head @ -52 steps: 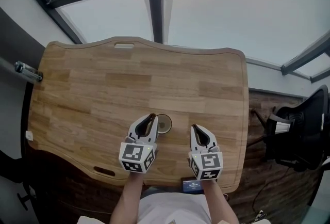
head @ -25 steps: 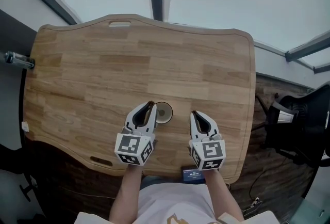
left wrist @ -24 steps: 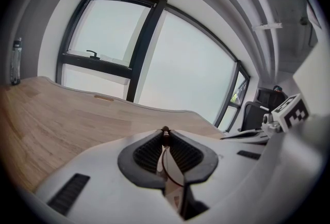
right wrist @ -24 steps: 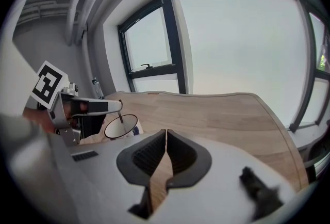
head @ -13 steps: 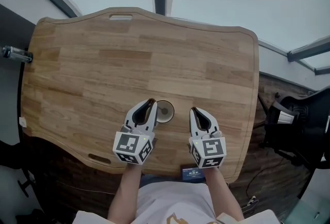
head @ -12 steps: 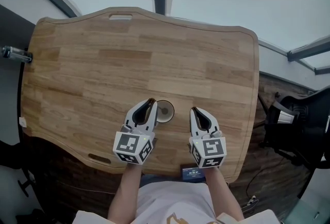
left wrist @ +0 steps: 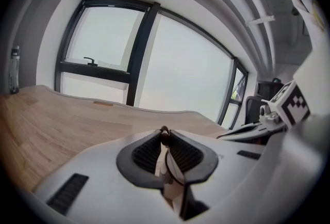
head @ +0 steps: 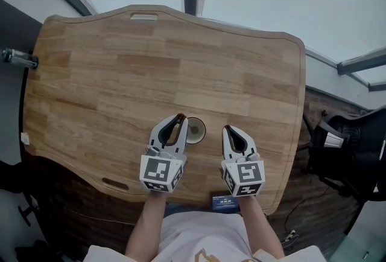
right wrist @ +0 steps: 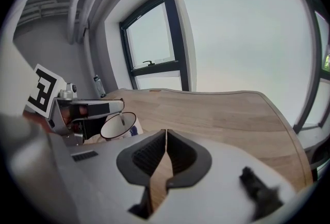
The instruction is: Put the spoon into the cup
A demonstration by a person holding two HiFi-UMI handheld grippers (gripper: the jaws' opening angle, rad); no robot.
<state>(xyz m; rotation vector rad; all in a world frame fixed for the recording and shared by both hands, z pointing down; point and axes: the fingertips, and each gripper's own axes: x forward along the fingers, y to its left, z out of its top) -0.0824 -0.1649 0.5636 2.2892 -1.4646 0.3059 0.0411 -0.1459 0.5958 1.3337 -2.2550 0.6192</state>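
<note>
A small white cup stands on the wooden table near its front edge. My left gripper sits just left of the cup, its tips at the rim. Its jaws are shut on the spoon, whose dark brown end pokes out between the pads. In the right gripper view a thin piece of the spoon hangs over the mouth of the cup. My right gripper rests to the right of the cup, apart from it. It is shut with nothing between its jaws.
A bottle stands off the table's left edge. A black chair is on the floor to the right. A small dark device lies at the front edge by the person's body. Windows run behind the table's far edge.
The head view has shifted a little. Both grippers and the cup stay where they were.
</note>
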